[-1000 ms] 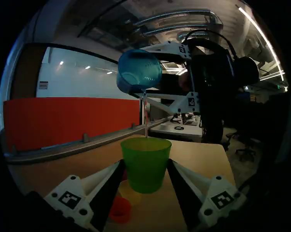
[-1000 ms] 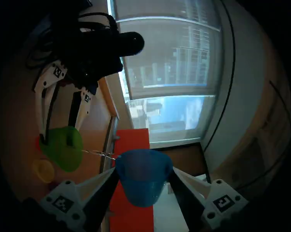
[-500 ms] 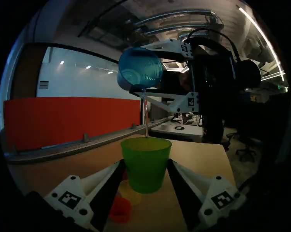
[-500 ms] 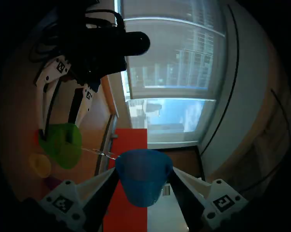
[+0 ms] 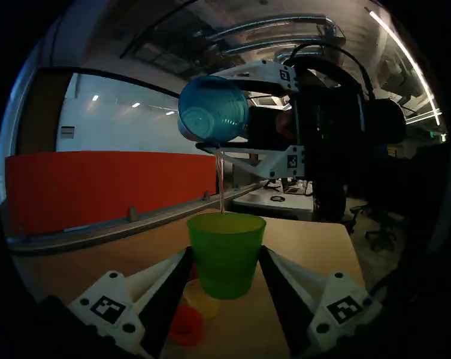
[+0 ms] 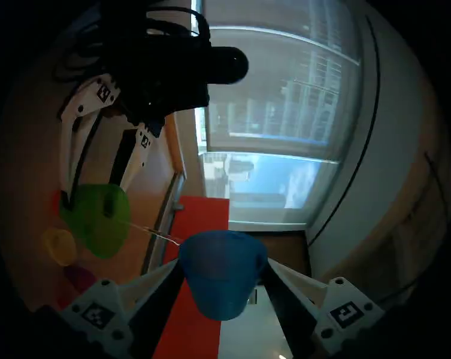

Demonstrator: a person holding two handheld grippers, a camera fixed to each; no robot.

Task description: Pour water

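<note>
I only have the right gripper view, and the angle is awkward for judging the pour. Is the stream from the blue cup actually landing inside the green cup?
Observer: Yes. In the left gripper view the stream falls from the blue cup into the green cup, entering just inside its far rim.
Operator: Is the green cup level?
Observer: It stands upright, with the left gripper closed on it, one finger against each side.
Operator: How far over is the blue cup?
Observer: Tipped well over. Its open mouth faces the left camera, and the water leaves at the lowest lip.
</note>
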